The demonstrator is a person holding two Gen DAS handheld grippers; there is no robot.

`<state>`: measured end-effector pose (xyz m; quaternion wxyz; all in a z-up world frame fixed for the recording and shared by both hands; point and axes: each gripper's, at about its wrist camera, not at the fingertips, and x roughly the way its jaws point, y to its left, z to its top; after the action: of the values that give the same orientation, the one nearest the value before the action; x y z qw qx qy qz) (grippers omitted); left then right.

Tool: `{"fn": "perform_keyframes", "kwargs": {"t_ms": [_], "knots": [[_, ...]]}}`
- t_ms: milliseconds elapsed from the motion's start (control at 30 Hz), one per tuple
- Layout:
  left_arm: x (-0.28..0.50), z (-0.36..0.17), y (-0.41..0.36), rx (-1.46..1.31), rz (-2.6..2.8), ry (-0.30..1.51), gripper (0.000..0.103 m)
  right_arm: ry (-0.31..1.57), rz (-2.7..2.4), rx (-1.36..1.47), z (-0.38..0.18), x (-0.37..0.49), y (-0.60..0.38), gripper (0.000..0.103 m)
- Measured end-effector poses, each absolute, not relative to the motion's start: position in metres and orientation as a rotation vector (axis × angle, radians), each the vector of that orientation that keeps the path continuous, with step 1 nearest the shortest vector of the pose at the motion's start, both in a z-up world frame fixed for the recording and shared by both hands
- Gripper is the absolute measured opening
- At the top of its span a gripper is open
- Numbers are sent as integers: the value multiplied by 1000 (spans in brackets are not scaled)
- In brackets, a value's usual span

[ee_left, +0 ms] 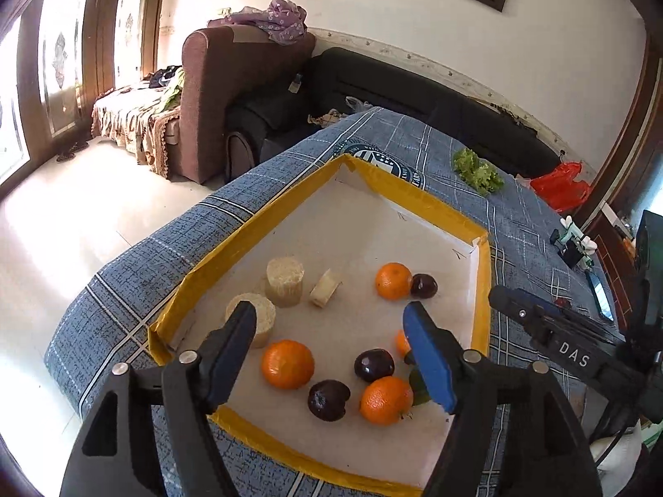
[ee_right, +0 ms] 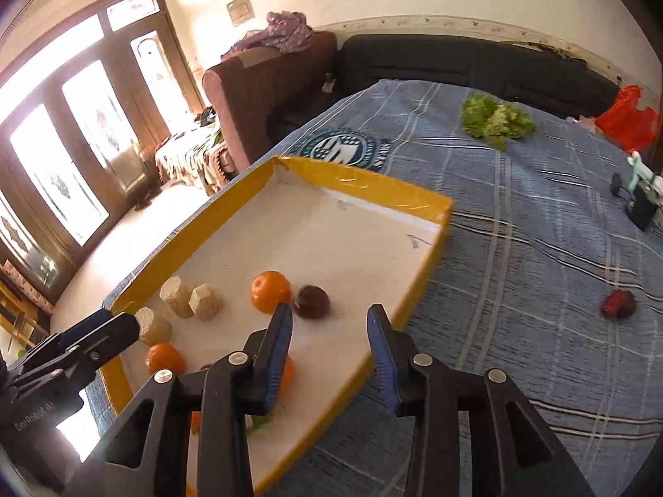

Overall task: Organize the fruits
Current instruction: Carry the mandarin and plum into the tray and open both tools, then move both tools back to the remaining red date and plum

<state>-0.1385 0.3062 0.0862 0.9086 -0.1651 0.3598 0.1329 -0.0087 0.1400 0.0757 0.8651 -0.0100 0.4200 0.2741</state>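
Note:
A white tray with a yellow rim (ee_left: pixel 431 203) (ee_right: pixel 364 184) lies on the blue cloth. In it are several oranges (ee_left: pixel 287 363) (ee_right: pixel 270 291), dark plums (ee_left: pixel 373 365) (ee_right: pixel 311 300) and pale corn pieces (ee_left: pixel 284 275) (ee_right: pixel 204 301). My left gripper (ee_left: pixel 331 323) is open and empty above the near fruits. My right gripper (ee_right: pixel 330 323) is open and empty over the tray's right side; it also shows in the left wrist view (ee_left: pixel 538 327). A small red fruit (ee_right: pixel 618 303) lies on the cloth outside the tray.
A lettuce leaf (ee_left: pixel 476 170) (ee_right: pixel 495 118) lies at the far side of the cloth. A red bag (ee_left: pixel 561 186) (ee_right: pixel 627 118) sits at the back right. A phone on a stand (ee_left: pixel 576 244) (ee_right: pixel 640 199) is at the right. Sofas stand behind the table.

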Motion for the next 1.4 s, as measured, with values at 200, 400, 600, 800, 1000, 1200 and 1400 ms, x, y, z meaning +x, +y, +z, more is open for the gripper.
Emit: {"fn": "perform_keyframes", "kwargs": {"t_ms": [200, 400, 600, 800, 1000, 1200, 1400], "knots": [[-154, 109, 239, -152, 212, 698, 82, 879, 515, 35, 79, -19, 94, 44], [-163, 123, 208, -81, 190, 673, 82, 886, 477, 82, 75, -33, 57, 44], [-168, 124, 193, -37, 220, 680, 82, 874, 445, 127, 76, -42, 22, 49], [-169, 126, 182, -14, 228, 682, 82, 868, 422, 157, 75, -44, -5, 49], [-166, 126, 171, 5, 210, 684, 82, 869, 376, 175, 72, -42, -33, 49], [-166, 121, 160, -39, 62, 717, 75, 863, 307, 195, 69, -37, -72, 49], [-156, 108, 146, -64, -17, 766, 75, 863, 178, 232, 66, -25, -124, 49]]}}
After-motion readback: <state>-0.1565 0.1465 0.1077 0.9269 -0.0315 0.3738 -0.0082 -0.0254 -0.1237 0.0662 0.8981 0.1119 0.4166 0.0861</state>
